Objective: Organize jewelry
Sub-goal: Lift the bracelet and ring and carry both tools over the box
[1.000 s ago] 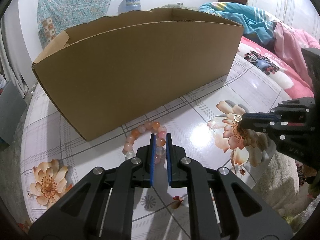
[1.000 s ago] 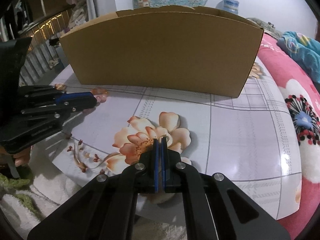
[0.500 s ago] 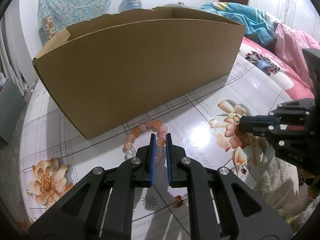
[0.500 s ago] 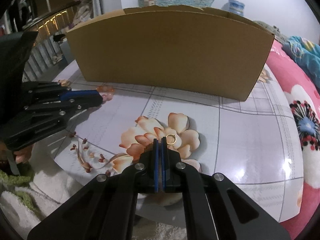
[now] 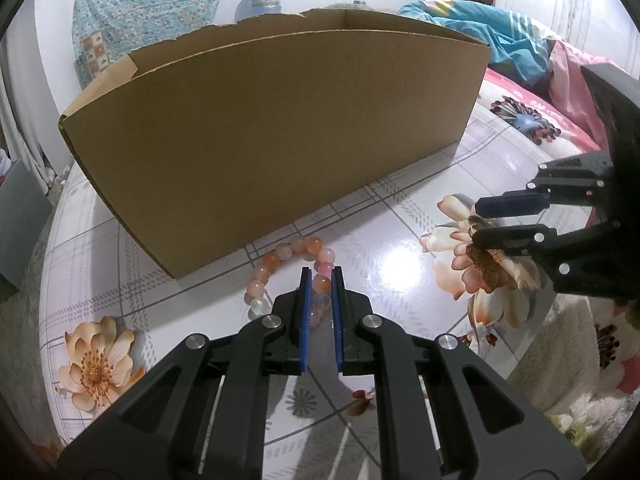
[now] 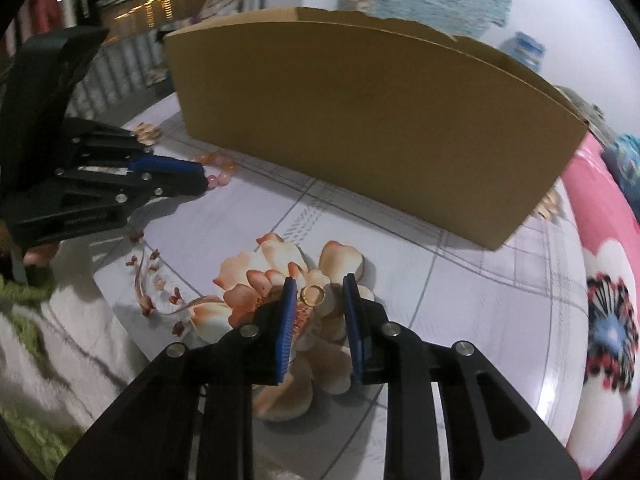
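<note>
The right gripper (image 6: 318,290) stands apart around the gold ring (image 6: 312,294) lying flat on the table (image 6: 500,320), so closing could skid it away, while the left gripper (image 5: 319,280) straddles the bead bracelet (image 5: 294,272), seemingly pinching it, at the cardboard box's (image 5: 276,132) six o'clock.

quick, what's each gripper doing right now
Left hand-held gripper: closed on the bead bracelet.
Right hand-held gripper: open, gold ring lying between its fingers, not gripped.
</note>
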`<state>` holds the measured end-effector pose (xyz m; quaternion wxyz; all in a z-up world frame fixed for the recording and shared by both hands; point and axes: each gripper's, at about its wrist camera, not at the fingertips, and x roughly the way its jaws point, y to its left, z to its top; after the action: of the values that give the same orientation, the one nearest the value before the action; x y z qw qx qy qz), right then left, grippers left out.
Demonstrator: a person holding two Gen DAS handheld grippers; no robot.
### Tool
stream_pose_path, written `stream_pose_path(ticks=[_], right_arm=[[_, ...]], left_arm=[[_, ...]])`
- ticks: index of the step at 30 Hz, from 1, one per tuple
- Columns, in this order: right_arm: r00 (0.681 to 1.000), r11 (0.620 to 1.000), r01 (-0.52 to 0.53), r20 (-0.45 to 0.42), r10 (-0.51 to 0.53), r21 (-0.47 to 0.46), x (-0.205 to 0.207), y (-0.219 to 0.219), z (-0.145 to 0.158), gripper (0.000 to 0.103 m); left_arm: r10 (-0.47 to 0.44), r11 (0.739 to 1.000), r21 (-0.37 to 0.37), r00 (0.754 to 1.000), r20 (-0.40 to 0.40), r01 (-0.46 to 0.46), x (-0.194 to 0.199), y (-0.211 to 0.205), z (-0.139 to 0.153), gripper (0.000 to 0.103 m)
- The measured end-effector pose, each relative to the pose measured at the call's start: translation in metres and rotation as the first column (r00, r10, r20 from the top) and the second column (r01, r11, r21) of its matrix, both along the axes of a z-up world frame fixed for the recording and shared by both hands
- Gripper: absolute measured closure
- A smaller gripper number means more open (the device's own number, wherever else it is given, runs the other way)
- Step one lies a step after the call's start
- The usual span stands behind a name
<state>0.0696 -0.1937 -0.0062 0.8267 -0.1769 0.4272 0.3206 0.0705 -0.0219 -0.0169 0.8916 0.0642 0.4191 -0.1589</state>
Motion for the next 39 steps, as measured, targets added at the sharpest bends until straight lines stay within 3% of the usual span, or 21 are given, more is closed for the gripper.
stream_pose_path(ticks=[4, 15, 21, 30, 35, 39], right_arm=[[0.997, 0.998, -0.052, -0.061, 0.053, 0.032, 0.009, -0.003, 0.001, 0.091], [0.998, 0.998, -0.021, -0.051, 0.024, 0.060, 0.003, -0.010, 0.006, 0.092], [1.000, 0.993, 0.006, -0.008, -0.005, 0.121, -0.002, -0.024, 0.024, 0.092], [0.996, 0.950, -0.035, 0.089, 0.008, 0.309, 0.019, -0.018, 0.092, 0.092], [0.995, 0.927, -0.059, 0.097, 0.025, 0.370, 0.054, -0.019, 0.122, 0.092], [0.999, 0.929, -0.040, 0.037, 0.028, 0.368, 0.094, -0.012, 0.126, 0.092]], left_arm=[[0.000, 1.000, 0.005, 1.000, -0.001, 0.000, 0.001, -0.002, 0.000, 0.094], [-0.015, 1.000, -0.007, 0.999, 0.036, 0.016, -0.005, -0.002, 0.008, 0.094], [-0.033, 0.993, -0.111, 0.995, 0.098, 0.044, -0.018, 0.006, 0.042, 0.095], [-0.061, 0.952, -0.284, 0.983, 0.175, 0.110, -0.012, 0.028, 0.112, 0.094], [-0.057, 0.952, -0.282, 0.973, 0.221, 0.120, 0.009, 0.039, 0.143, 0.095], [-0.044, 0.975, -0.207, 0.982, 0.185, 0.083, 0.050, 0.045, 0.147, 0.095]])
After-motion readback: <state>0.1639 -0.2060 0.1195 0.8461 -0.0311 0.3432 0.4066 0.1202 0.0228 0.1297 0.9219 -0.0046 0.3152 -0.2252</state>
